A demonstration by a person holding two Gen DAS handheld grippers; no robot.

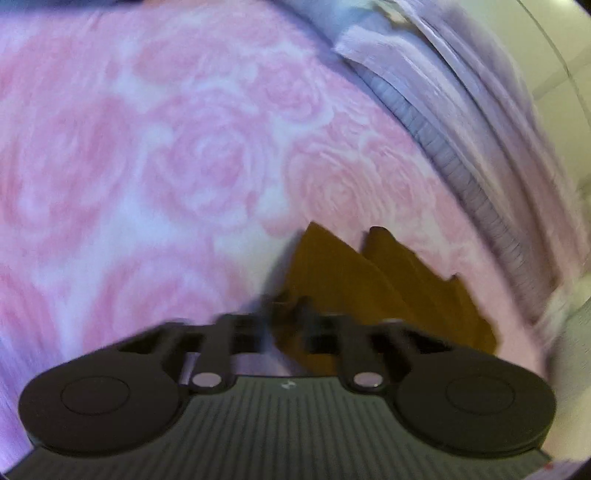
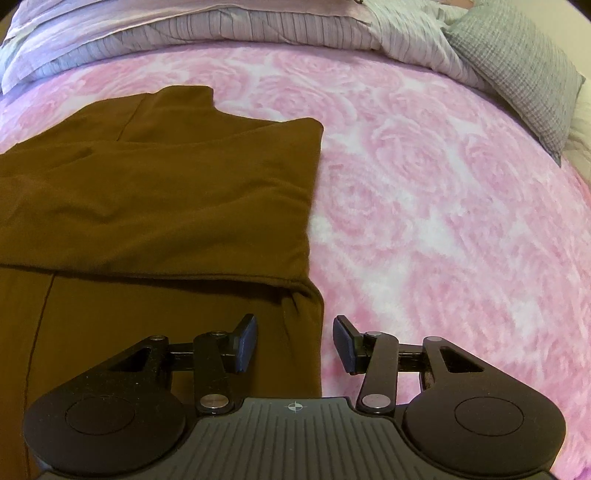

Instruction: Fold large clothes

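A brown garment [image 2: 155, 192] lies partly folded on the pink rose-patterned blanket [image 2: 424, 206], one layer turned over another. My right gripper [image 2: 294, 343] is open and hovers over the garment's right edge, its left pad [image 2: 246, 343] above the cloth and its right pad [image 2: 345, 345] above the blanket. In the blurred left wrist view, my left gripper [image 1: 288, 308] is shut on a fold of the brown garment [image 1: 373, 288], which runs off to the right from its fingers over the blanket [image 1: 166, 155].
A striped lilac duvet [image 2: 229, 26] is bunched along the far side of the bed, also as the duvet [image 1: 461, 122] at the right. A grey checked pillow [image 2: 517, 70] lies at the far right corner.
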